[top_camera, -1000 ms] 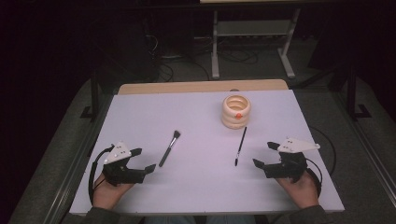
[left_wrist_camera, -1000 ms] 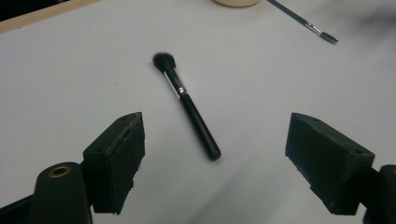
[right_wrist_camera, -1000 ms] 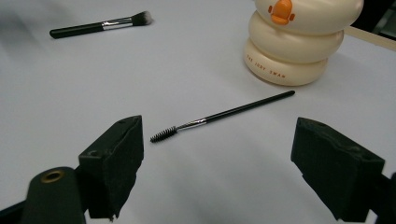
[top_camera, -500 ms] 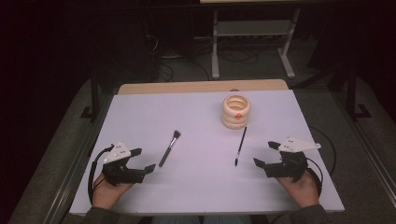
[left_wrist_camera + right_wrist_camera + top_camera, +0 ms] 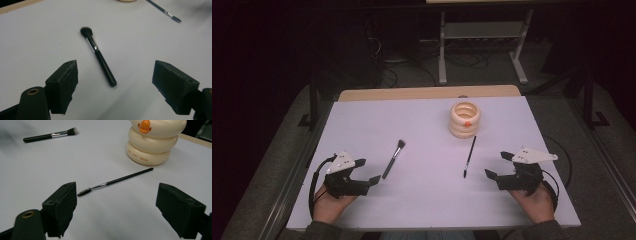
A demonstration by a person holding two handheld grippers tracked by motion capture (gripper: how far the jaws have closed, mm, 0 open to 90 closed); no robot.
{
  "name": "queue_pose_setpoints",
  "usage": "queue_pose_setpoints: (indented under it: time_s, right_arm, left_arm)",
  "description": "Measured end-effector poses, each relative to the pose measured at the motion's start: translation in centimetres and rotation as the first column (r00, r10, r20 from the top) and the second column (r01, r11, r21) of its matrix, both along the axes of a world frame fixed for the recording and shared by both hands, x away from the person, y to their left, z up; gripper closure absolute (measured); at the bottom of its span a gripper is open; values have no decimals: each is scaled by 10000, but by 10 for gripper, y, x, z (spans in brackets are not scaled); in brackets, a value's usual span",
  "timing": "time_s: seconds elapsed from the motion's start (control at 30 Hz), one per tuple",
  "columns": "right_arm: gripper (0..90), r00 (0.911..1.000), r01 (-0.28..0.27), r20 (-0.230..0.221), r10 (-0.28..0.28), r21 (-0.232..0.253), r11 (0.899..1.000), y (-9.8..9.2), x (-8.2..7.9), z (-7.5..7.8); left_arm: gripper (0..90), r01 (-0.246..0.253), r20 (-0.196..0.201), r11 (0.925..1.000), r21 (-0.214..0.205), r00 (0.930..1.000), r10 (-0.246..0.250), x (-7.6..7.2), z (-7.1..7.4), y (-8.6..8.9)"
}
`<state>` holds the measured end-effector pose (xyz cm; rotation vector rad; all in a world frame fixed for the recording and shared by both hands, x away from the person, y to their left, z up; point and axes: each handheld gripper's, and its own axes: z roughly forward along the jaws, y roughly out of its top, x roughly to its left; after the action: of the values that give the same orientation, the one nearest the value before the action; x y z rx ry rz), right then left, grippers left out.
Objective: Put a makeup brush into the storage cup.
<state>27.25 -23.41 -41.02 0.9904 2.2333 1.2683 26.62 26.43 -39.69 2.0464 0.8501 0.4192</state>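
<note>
A black makeup brush (image 5: 393,158) (image 5: 99,57) (image 5: 50,135) with a dark fluffy head lies on the white table, just ahead of my left gripper (image 5: 368,172) (image 5: 116,90), which is open and holds nothing. A thin black spoolie wand (image 5: 469,156) (image 5: 115,181) (image 5: 163,11) lies flat below a cream ringed holder (image 5: 464,119) (image 5: 154,141) with an orange beak. My right gripper (image 5: 495,166) (image 5: 117,212) is open too, empty, a short way right of the wand's bristle end.
The white table top (image 5: 427,130) has a wooden strip (image 5: 427,93) along its far edge. Beyond it stand a metal stand (image 5: 482,35) and cables on a dark floor. Black table frame rails (image 5: 312,107) run down both sides.
Both grippers have barely shifted; the brush, the wand and the holder lie where they were.
</note>
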Motion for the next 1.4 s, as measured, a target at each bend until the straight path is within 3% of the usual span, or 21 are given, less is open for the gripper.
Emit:
queue_pose_setpoints:
  time_s: [0.17, 0.33, 0.63, 0.67, 1.07, 1.17, 1.33, 1.4]
  right_arm:
    - [160, 10000, -21, -14, 21, -43, 10000, 1, -1, 0]
    - [160, 10000, -43, 7, 43, -69, 10000, 2, -1, 1]
    - [160, 10000, 58, 52, -58, -49, 10000, 1, -2, 3]
    - [160, 10000, 62, 69, -62, -43, 10000, 1, -2, 4]
    - [160, 9998, -96, 179, 99, -139, 9999, 4, 0, 4]
    - [160, 9998, -123, 162, 125, -166, 9998, 4, 0, 4]
    - [160, 9997, -126, 208, 129, -140, 9998, 3, -1, 6]
    - [160, 9996, -139, 239, 143, -158, 9998, 3, -1, 6]
  left_arm:
    - [213, 74, 8, 10000, -20, 10000, -74, 0, 3, -4]
    - [211, 176, -318, 9998, -22, 9993, -177, 4, 6, -6]
    - [231, 165, -422, 9993, 335, 9990, -151, 14, 15, -10]
    - [238, 35, -488, 9998, 195, 9988, -25, 14, 16, -11]
    - [249, 170, -1131, 9978, 645, 9935, -96, 42, 28, -27]
    - [256, 43, -1427, 9966, 819, 9897, 75, 53, 29, -35]
    - [271, -130, -1570, 9958, 903, 9872, 271, 65, 30, -40]
    - [283, -154, -1616, 9937, 1114, 9863, 334, 70, 31, -42]
